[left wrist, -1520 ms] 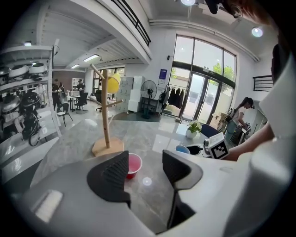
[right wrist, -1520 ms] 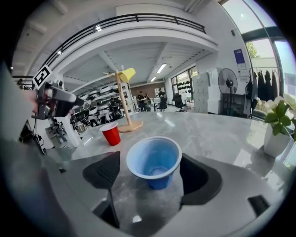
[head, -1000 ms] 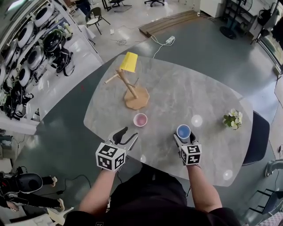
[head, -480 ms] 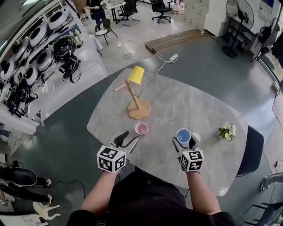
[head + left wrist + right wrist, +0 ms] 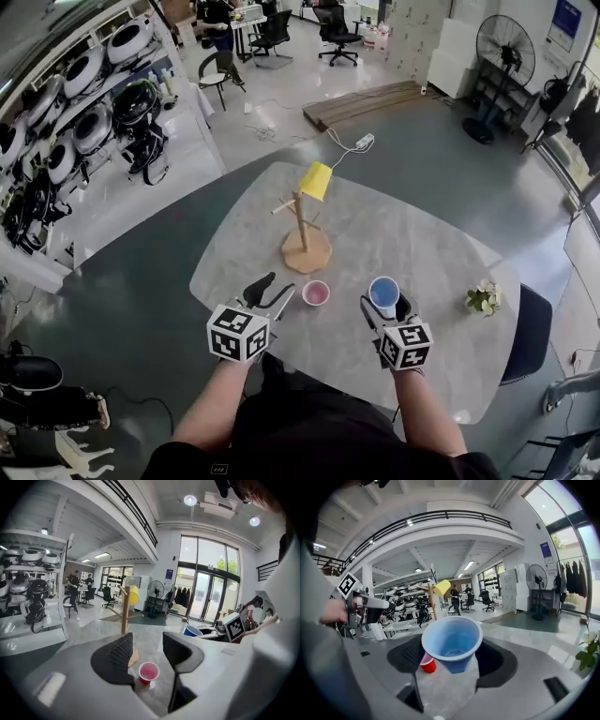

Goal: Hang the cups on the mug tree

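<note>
Toward twelve o'clock on the grey table [image 5: 441,234], faces the wooden mug tree [image 5: 302,234], upright, with a yellow cup [image 5: 316,180] already hung mouth-down on a high peg. Grips a blue cup [image 5: 384,293] in the right gripper [image 5: 452,660], jaws pressed on its sides below the rim, mouth up and tipped back toward the person, seemingly lifted off the tabletop. Carries the left gripper [image 5: 147,640] empty at about nine o'clock from the right one, jaws roughly half apart with nothing between the pads. Leaves a pink cup [image 5: 316,293] upright on the table, mouth up, between the two grippers at six o'clock of the tree's base, touching neither. Reads as the carry step for the second cup: picked up, not yet at the tree. Calls next for a reach toward twelve o'clock, a little to eleven, past the pink cup, then a roll of the wrist to turn the blue cup mouth-down over a free peg, probably the bare one pointing toward nine o'clock, with release only once the cup sits on it. Risks a knock to the pink cup or the light tree on the way in. Has the left gripper well placed to take the pink cup after that.
</note>
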A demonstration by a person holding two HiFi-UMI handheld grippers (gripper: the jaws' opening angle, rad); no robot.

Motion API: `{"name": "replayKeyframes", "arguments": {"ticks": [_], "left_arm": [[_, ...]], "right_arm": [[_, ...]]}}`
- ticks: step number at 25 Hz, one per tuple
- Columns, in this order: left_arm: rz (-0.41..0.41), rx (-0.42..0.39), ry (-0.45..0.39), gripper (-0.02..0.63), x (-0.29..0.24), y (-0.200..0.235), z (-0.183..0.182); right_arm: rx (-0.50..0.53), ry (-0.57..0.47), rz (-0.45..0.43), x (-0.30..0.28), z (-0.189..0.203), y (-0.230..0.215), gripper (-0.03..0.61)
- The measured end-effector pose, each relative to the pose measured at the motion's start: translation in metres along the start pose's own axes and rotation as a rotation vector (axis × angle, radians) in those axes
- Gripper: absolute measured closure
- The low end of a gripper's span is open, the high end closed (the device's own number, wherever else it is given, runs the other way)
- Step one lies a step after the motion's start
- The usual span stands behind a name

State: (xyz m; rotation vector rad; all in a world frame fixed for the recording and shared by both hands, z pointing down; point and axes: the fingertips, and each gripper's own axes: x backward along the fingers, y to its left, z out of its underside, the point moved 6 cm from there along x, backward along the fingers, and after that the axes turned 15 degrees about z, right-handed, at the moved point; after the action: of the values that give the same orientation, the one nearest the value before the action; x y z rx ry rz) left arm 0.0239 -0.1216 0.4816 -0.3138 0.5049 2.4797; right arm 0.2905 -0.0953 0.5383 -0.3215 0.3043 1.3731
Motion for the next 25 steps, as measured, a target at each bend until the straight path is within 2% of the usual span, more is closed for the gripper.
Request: {"name": "replayKeyframes", "arguments": {"ticks": [7, 16, 20, 25], "left_arm": [[0.056, -0.02, -0.053, 0.405, 0.035, 0.07, -0.017], [0.149, -0.061, -0.112, 0.405, 0.071, 0.139, -0.038], [0.176, -0.054, -0.113, 0.405, 0.08, 0.165, -0.036], [0.212, -0.091, -0.103, 0.405, 0.078, 0.178, -0.044]], "right_arm": [[0.003, -0.014, 0.034, -0.033, -0.034, 0.061, 0.236], [0.002, -0.055, 0.18, -0.057, -0.071, 0.117, 0.236], [0.008, -0.034, 0.21, -0.065, -0.072, 0.134, 0.236], [0.028, -0.025, 0.24, -0.067, -0.079, 0.139, 0.236]]}}
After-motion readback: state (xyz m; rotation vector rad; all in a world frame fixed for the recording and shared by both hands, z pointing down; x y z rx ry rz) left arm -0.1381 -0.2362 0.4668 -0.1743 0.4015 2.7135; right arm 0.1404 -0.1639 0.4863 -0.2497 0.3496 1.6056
